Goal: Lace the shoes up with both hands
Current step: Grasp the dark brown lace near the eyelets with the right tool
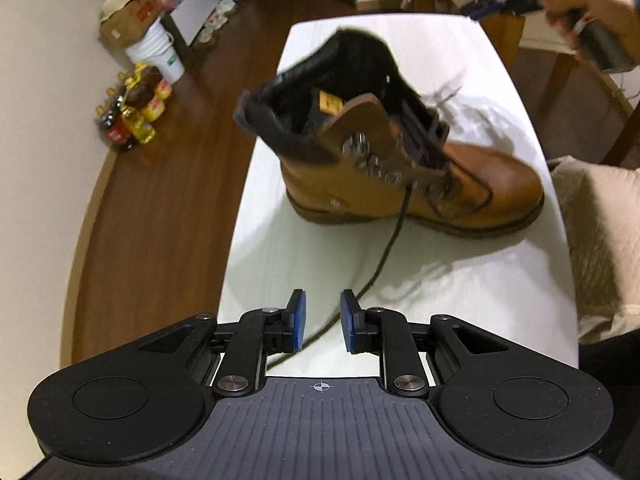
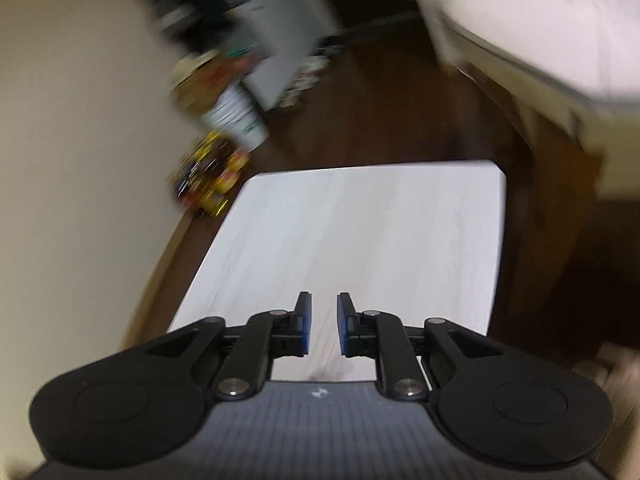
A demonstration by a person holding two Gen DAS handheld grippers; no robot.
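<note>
A tan leather boot with a black collar and metal lace hooks stands on the white table, toe toward the right. Its dark lace trails loose over the table toward me and crosses the gap of my left gripper. That gripper is open and its blue pads do not press on the lace. At the top right, a hand holds my right gripper in the air beyond the boot. In the blurred right wrist view, my right gripper is open and empty over the bare table. The boot is not visible there.
Left of the table, on the wooden floor, stand several bottles, a white bucket and a cardboard box. A beige quilted cushion lies by the table's right edge. Another wooden table stands behind.
</note>
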